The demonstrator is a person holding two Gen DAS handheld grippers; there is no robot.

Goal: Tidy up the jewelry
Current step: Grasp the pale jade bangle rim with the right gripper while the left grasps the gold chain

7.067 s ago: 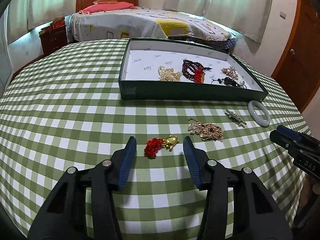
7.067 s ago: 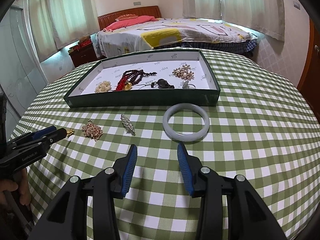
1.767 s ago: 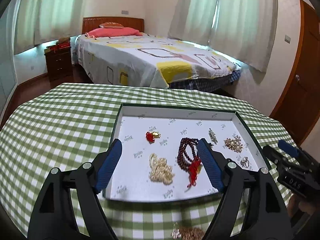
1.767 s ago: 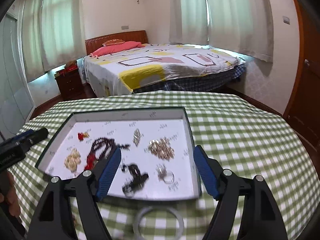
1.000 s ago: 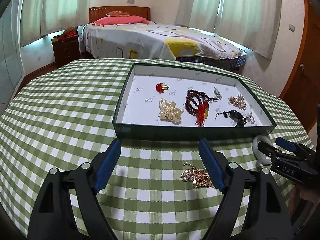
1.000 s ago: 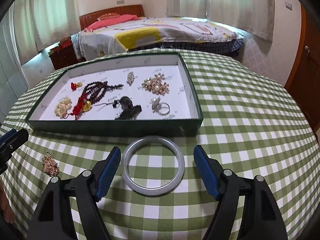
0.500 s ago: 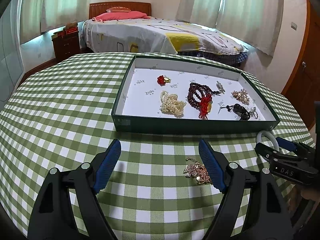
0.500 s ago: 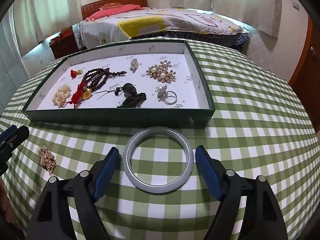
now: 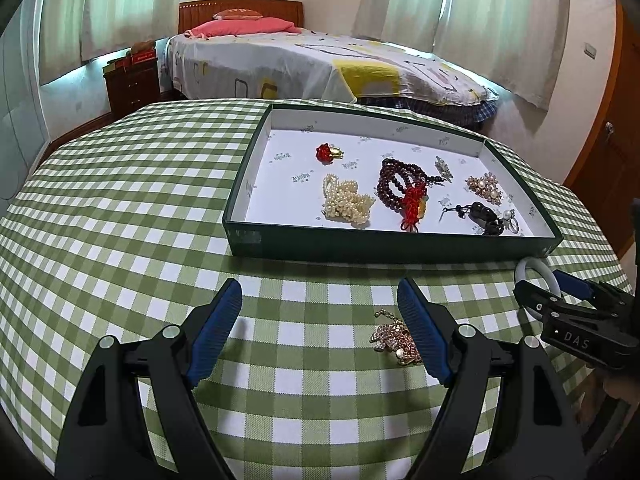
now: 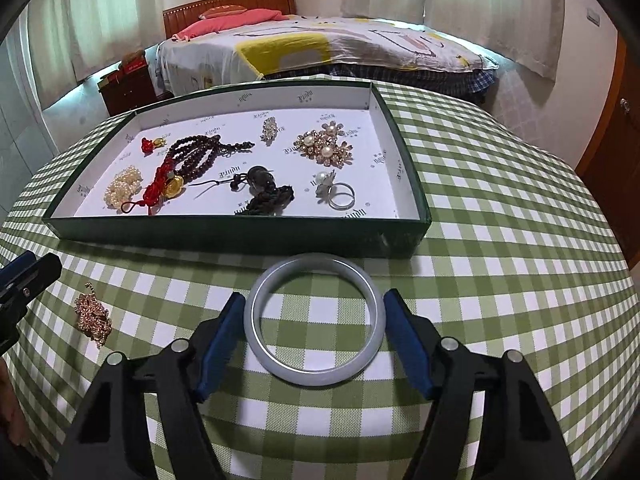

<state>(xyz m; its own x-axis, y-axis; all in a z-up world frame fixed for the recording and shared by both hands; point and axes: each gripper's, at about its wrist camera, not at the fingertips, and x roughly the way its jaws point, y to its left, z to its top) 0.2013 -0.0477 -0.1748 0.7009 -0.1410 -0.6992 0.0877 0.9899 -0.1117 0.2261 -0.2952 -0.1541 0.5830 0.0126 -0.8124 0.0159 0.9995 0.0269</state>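
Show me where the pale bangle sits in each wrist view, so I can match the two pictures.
Left wrist: bangle at the far right edge, on the cloth below the tray's near right corner, partly hidden behind the right hand-held gripper.
Right wrist: bangle low centre, flat on the cloth between the blue pads.
Shared landmark: the green tray, just beyond the bangle in both.

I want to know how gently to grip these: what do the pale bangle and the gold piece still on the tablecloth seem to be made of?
Bangle: probably jade or glass; smooth, glossy, milky grey-green, seamless, hard.
Gold piece: likely gilt metal set with small stones; it glitters in many tiny links, with a loose chain end.
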